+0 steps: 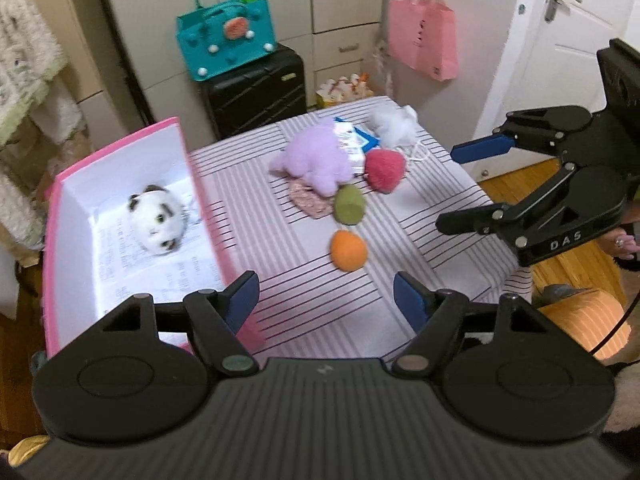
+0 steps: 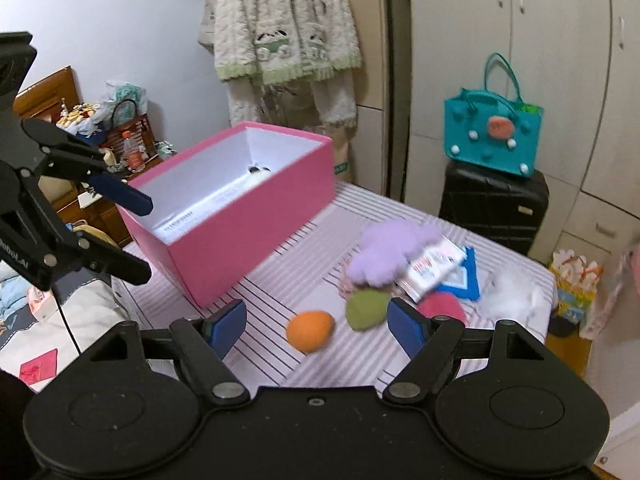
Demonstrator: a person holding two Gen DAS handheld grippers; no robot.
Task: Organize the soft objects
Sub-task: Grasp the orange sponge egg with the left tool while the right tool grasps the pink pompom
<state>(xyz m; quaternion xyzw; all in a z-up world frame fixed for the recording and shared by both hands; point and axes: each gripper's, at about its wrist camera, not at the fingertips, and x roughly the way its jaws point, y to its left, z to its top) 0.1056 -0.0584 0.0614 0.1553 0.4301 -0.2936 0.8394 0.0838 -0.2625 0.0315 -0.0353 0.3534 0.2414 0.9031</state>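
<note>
A pink box [image 1: 120, 152] [image 2: 256, 220] with white inside stands on the striped table [image 1: 320, 300]; a white-and-black plush [image 1: 158, 222] lies in it. On the table lie an orange ball [image 1: 348, 250] [image 2: 311, 330], a green ball [image 1: 350, 204] [image 2: 366, 309], a red ball [image 1: 385, 170] [image 2: 442, 306], a purple plush [image 1: 316, 158] [image 2: 386, 250] and a white plush [image 1: 394, 124] [image 2: 516, 294]. My left gripper [image 1: 326, 298] [image 2: 144, 236] is open and empty near the box's front corner. My right gripper [image 2: 316, 326] [image 1: 452, 188] is open and empty, just short of the orange ball.
A blue-white packet [image 1: 354, 140] [image 2: 436, 266] and a patterned cloth [image 1: 310, 200] lie among the toys. A black suitcase [image 1: 256, 92] with a teal bag [image 1: 228, 46] stands behind the table. A pink bag [image 1: 424, 38] hangs by the door.
</note>
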